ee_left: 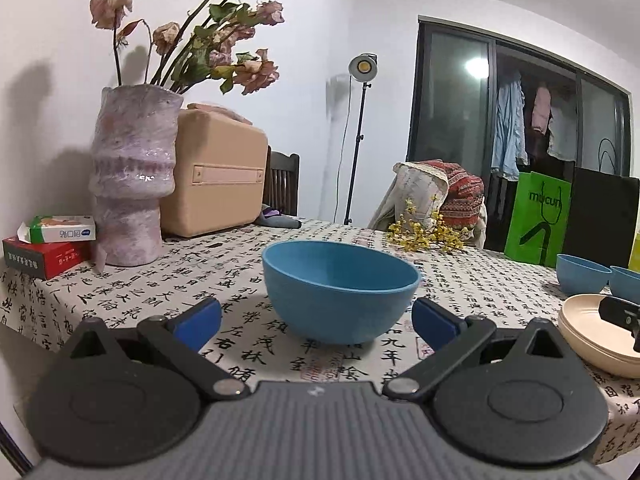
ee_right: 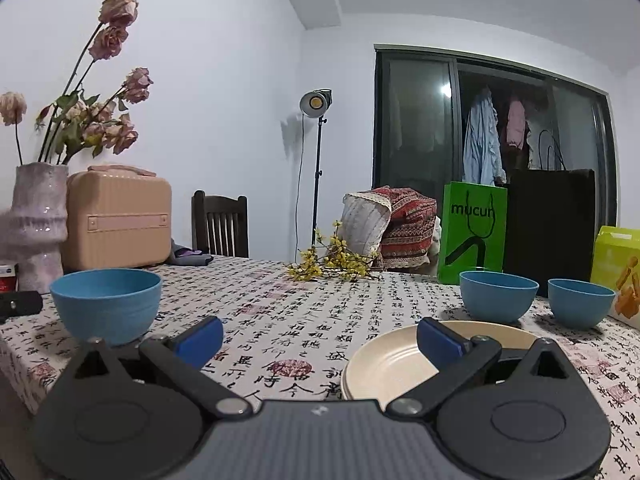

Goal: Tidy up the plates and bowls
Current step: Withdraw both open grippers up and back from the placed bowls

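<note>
A blue bowl [ee_left: 340, 290] stands upright on the table just ahead of my open left gripper [ee_left: 316, 322], between its blue pads; it also shows in the right wrist view [ee_right: 106, 304] at far left. My right gripper [ee_right: 320, 340] is open and empty, its right finger above a stack of cream plates [ee_right: 390, 364]. The plates also show in the left wrist view [ee_left: 588, 328] at right. Two more blue bowls [ee_right: 498, 296] [ee_right: 580, 302] stand behind the plates, seen too in the left wrist view [ee_left: 582, 274].
The table has a calligraphy-print cloth [ee_right: 288, 320]. At the left stand a pink vase of dried roses [ee_left: 132, 176], a tan case [ee_left: 218, 182] and small boxes [ee_left: 50, 244]. Yellow flowers [ee_right: 334, 264], a green bag [ee_right: 472, 232], a black bag [ee_right: 548, 224] and a yellow box [ee_right: 618, 272] line the far side.
</note>
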Motion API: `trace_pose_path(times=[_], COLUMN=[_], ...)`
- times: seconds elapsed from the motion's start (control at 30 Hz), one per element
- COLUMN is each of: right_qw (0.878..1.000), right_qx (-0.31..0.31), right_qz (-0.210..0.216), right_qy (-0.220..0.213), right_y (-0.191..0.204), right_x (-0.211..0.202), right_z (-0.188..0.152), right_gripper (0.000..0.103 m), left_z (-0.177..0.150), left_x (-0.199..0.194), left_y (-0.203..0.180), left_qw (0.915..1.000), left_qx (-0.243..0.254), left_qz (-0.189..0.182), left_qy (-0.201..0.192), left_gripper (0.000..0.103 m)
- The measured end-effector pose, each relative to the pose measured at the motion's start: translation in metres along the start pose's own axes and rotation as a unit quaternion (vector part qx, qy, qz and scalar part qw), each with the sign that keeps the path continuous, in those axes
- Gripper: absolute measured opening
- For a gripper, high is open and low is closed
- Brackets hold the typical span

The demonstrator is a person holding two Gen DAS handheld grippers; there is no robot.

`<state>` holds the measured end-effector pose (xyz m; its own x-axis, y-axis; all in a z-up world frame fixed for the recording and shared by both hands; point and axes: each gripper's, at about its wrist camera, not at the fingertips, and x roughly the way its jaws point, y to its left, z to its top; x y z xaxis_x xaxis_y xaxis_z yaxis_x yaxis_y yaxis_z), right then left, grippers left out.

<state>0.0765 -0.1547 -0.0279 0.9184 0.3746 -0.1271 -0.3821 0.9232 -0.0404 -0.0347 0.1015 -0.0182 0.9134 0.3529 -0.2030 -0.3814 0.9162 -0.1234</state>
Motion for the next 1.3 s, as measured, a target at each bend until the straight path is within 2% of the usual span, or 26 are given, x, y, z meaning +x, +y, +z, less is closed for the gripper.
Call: trace_pose_path(times=[0.17,0.47,0.67,1.07,1.3], right_qw=[1.0,0.998,0.998,0.996,0.995], right_qx=[0.02,0.038,0.045,0.068,0.078], right_qz=[-0.013,-0.043,-0.051,-0.06,-0.054], right_qy=[0.001,0.019,0.013,0.015,0.032], right_y=[-0.009,-0.039,-0.057,-0.08,-0.09], right_x=[-0.013,-0.035,-0.045,-0.055,-0.054], right_z=[-0.002,-0.008,-0.004,-0.004,-0.003], right_gripper=[0.103,0.103,0.103,0.103,0.103], left_z=[0.002,0.0,0.003,0.008,0.009], left_x=[-0.004,-0.002,-0.005,-0.007,-0.007], left_y=[-0.011,-0.038,-0.057,-0.081,-0.094], left_qw=[0.9996,0.9985,0.9972,0.9943,0.9926], left_qx=[0.019,0.012,0.017,0.032,0.034], left_qz=[-0.019,-0.053,-0.07,-0.099,-0.115], left_qy=[-0.003,-0.012,-0.02,-0.024,-0.019], left_gripper=[0.103,0.103,0.103,0.103,0.103])
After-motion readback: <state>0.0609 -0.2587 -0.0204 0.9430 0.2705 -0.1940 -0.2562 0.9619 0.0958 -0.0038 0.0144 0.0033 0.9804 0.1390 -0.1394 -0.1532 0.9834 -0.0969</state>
